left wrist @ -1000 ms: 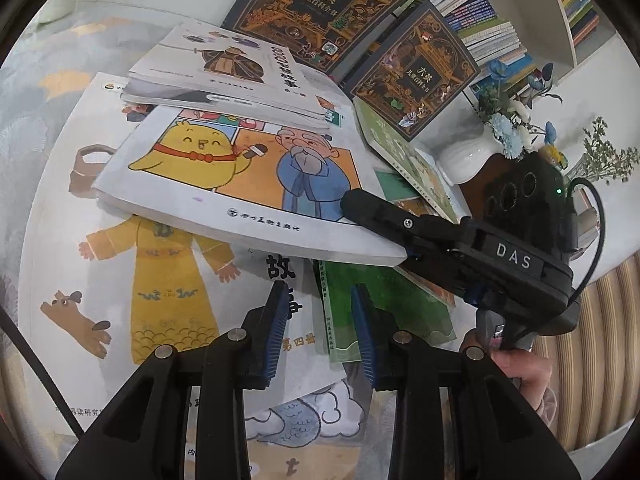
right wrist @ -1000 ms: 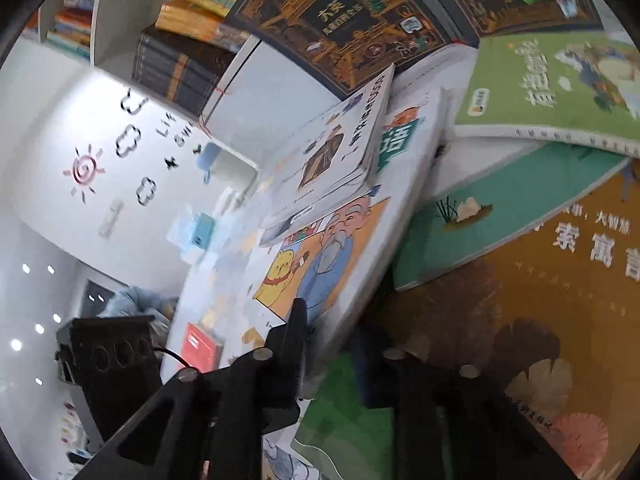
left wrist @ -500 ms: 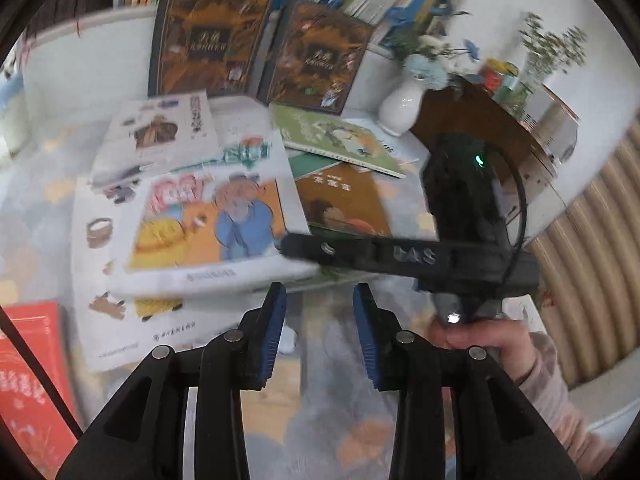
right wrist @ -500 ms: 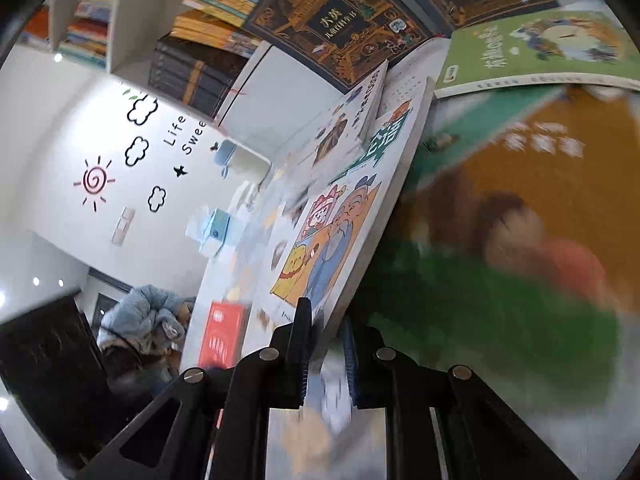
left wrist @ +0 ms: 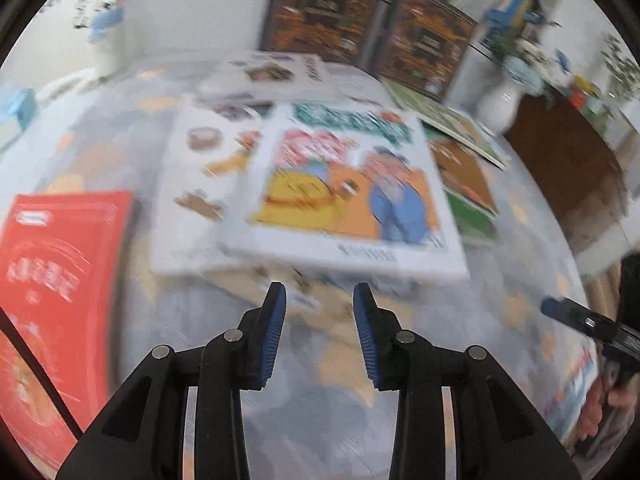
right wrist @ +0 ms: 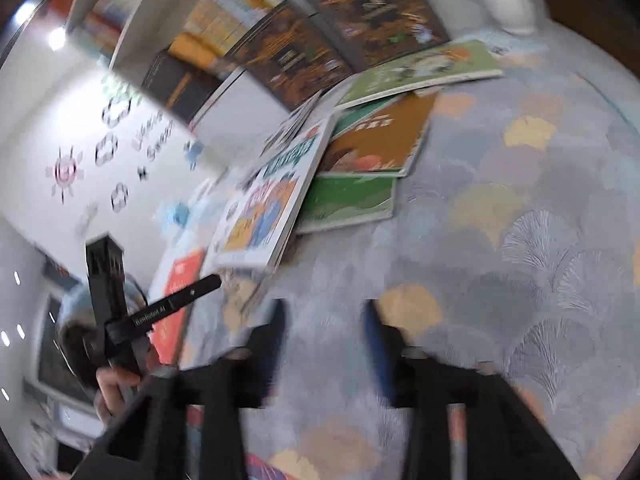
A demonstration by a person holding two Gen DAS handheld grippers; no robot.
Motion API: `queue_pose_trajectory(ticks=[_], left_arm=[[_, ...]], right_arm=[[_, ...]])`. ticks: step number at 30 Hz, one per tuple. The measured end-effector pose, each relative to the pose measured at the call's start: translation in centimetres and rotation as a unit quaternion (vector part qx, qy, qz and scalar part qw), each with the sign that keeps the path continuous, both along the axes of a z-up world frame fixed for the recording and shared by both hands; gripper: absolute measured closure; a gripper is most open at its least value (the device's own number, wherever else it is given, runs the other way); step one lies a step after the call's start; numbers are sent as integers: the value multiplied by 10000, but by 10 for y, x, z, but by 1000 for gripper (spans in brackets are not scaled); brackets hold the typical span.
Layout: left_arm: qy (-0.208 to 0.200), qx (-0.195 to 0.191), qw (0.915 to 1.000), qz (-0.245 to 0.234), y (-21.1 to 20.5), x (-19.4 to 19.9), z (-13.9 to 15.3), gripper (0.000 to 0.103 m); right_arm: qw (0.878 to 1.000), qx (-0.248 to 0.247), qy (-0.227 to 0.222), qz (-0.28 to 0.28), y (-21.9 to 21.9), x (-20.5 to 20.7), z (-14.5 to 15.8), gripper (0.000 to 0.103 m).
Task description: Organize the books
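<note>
books on patterned desk, both claws empty
left wrist view: left claw narrowly parted, gripping nothing; cartoon book lies flat atop a white book, red book beside. right wrist view: right claw, jaws just opening, spread, nothing between; cartoon book lies ahead on the desk.

Cartoon book title smeared by blur, red book cut off at left edge, maybe half.

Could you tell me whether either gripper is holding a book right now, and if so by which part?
Nothing is held. The right gripper, whose jaws have just been opening, stands clear of the cartoon book with nothing between them. The left gripper is empty too.
</note>
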State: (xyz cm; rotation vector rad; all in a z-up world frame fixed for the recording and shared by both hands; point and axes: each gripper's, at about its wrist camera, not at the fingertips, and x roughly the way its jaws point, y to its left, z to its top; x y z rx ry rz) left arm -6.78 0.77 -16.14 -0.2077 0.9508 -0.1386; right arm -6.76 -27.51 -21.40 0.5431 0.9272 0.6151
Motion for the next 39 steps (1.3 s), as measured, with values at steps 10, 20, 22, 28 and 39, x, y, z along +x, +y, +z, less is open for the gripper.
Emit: queue_pose_trajectory(ticks=[10,20,22,28,39], left_arm=[[-113,394,9986,345,10,53,-7,71],[-278,666,9973,-114,-19,52,-8,70],[-262,568,9979,-146,-18,53,-8,70],[-214,48,9996,-201,-5,51,-9,70],[-228,418,9984,-293,-14,52,-8,70]], right_arm=[[9958,-586,-687,-156,59,76,22,45],[9950,-640,-692,324,94,92,-12,44],[9953,-640,-656,319,94,93,-12,44],[9995,-230,-42,232,97,94,-10,44],[9946,-1007,-269,38,122,84,-4,45]])
